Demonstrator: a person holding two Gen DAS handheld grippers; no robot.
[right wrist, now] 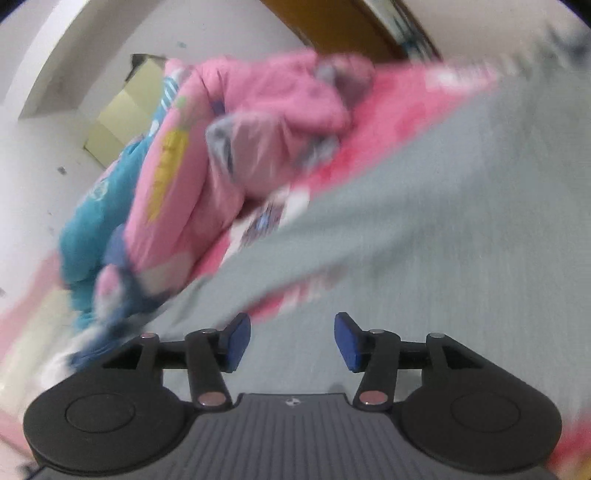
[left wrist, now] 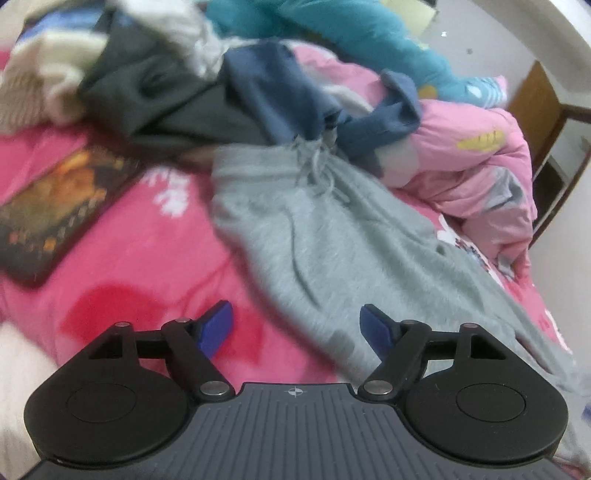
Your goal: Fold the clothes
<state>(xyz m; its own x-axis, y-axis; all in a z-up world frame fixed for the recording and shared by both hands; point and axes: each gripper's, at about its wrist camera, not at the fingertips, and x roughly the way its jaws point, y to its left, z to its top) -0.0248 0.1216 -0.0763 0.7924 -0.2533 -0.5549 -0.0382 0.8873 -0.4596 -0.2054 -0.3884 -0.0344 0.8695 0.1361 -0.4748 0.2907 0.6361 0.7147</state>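
Note:
Grey sweatpants (left wrist: 332,236) lie spread on a pink bed sheet (left wrist: 147,229), waistband and drawstring at the far end, legs running toward the near right. My left gripper (left wrist: 295,328) hovers open over the near edge of the pants, nothing between its blue pads. In the right wrist view the picture is tilted and blurred; the same grey sweatpants (right wrist: 443,229) fill the right side. My right gripper (right wrist: 291,341) is open above the grey cloth, with nothing held.
A heap of clothes sits at the back: a dark grey garment (left wrist: 155,96), a blue one (left wrist: 280,92), white ones (left wrist: 48,74). A pink quilt (left wrist: 469,155) and teal bedding (left wrist: 354,33) lie on the right. A dark picture book (left wrist: 55,206) rests left. A wooden door (left wrist: 535,99) stands beyond.

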